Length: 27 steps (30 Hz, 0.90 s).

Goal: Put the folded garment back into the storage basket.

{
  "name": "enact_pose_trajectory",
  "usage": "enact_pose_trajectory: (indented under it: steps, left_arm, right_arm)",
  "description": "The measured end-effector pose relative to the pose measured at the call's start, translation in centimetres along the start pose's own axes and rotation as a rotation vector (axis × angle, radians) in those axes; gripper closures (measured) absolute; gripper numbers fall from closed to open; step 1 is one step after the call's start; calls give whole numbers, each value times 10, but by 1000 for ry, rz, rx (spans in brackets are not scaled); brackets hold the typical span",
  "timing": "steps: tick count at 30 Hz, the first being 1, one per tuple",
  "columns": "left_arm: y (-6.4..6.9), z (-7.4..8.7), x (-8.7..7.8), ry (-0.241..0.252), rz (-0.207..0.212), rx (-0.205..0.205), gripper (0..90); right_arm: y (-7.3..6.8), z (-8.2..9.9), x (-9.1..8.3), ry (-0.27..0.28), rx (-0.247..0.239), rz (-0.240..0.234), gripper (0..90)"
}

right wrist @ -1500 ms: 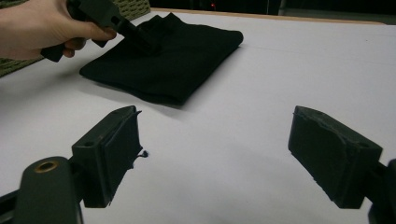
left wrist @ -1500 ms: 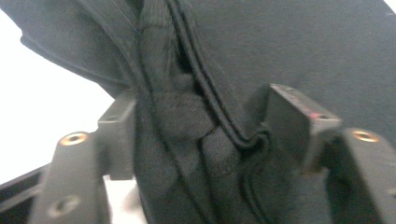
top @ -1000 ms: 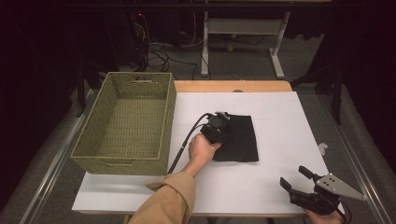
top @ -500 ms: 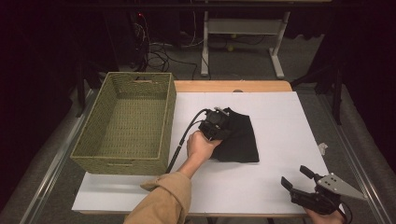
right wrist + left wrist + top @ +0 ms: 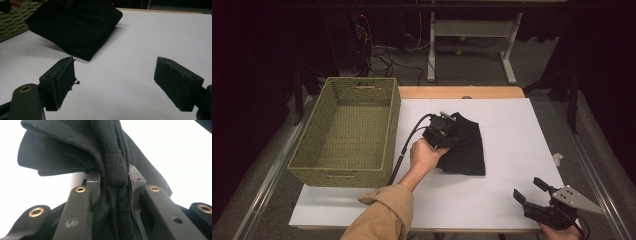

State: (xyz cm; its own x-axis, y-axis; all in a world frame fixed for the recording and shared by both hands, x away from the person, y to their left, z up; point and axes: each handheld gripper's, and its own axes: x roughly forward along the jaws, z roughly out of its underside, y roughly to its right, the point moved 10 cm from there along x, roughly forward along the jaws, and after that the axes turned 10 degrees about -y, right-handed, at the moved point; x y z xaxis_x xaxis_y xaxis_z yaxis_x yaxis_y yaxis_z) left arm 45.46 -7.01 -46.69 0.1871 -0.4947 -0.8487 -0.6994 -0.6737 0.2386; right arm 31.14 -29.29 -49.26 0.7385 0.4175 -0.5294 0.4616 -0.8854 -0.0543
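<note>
A folded black cloth (image 5: 467, 147) lies on the white table (image 5: 512, 130), with its left edge lifted. My left gripper (image 5: 447, 134) is shut on that edge; in the left gripper view the bunched black cloth (image 5: 113, 170) is pinched between the two pads (image 5: 93, 182). The cloth's far side hangs down toward the table. My right gripper (image 5: 528, 191) stands open at the table's front right corner, nothing between its pads (image 5: 61, 81). The right gripper view has the black cloth (image 5: 75, 27) raised at an angle above the table.
A green woven basket (image 5: 347, 132) stands on the left side of the table, right next to the cloth. Past the far table edge are a white desk frame (image 5: 472, 30) and cables on the floor. A small white scrap (image 5: 557, 158) lies off the right edge.
My left gripper has risen with the cloth's edge, so the cloth's left side peels up off the table. The right gripper has stayed in place.
</note>
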Motion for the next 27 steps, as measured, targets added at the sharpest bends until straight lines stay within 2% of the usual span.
enact_pose_trajectory:
  steps: [20, 27]
  left_arm:
    - [4, 3, -29, 26, 24, 7, 661]
    - [7, 4, -40, 34, 25, 22, 662]
  right_arm:
    - [5, -2, 4, -8, -24, 44, 182]
    - [6, -1, 5, -17, -30, 47, 182]
